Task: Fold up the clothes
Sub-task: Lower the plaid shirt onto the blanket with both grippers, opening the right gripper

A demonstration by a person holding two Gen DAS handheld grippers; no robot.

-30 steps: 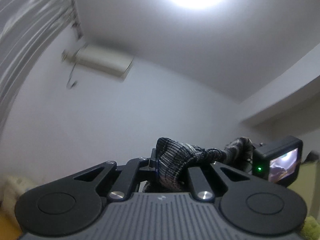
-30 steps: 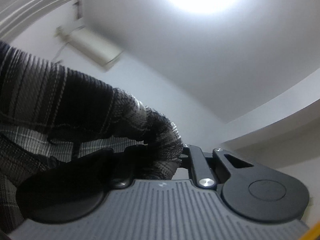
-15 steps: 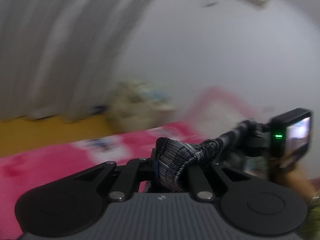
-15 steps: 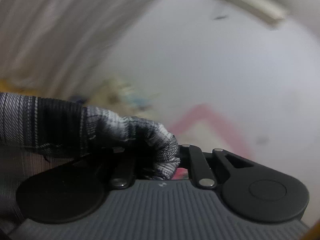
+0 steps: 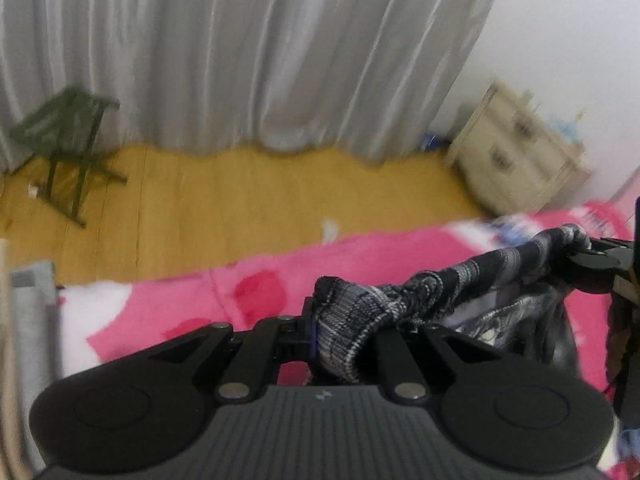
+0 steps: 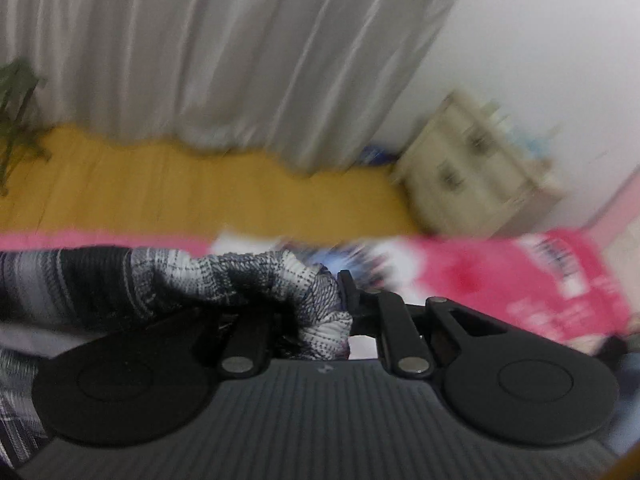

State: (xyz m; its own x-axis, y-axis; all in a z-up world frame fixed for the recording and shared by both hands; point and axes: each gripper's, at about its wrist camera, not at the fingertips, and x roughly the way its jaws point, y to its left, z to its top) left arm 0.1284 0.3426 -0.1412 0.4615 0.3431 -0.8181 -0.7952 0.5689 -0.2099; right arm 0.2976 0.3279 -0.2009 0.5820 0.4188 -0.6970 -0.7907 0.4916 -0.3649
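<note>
Left gripper (image 5: 340, 334) fingers clamped on striped garment (image 5: 472, 280), right gripper (image 6: 320, 312) fingers opening around it, above pink blanket (image 5: 260, 280)

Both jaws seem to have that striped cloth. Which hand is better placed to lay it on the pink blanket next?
Probably left. The left gripper is clamped on the cloth, with open pink blanket just beyond it. The right gripper's jaws are opening, though the cloth sits between them.

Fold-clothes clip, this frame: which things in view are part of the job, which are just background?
Job:
- grey striped knit garment, stretched between both grippers
- left gripper, shut on one bunched end
- right gripper, fabric between its jaws, which are opening
- pink bedspread below

Background:
- white curtain
- green folding stool
- cream drawer cabinet
- yellow wooden floor
</note>
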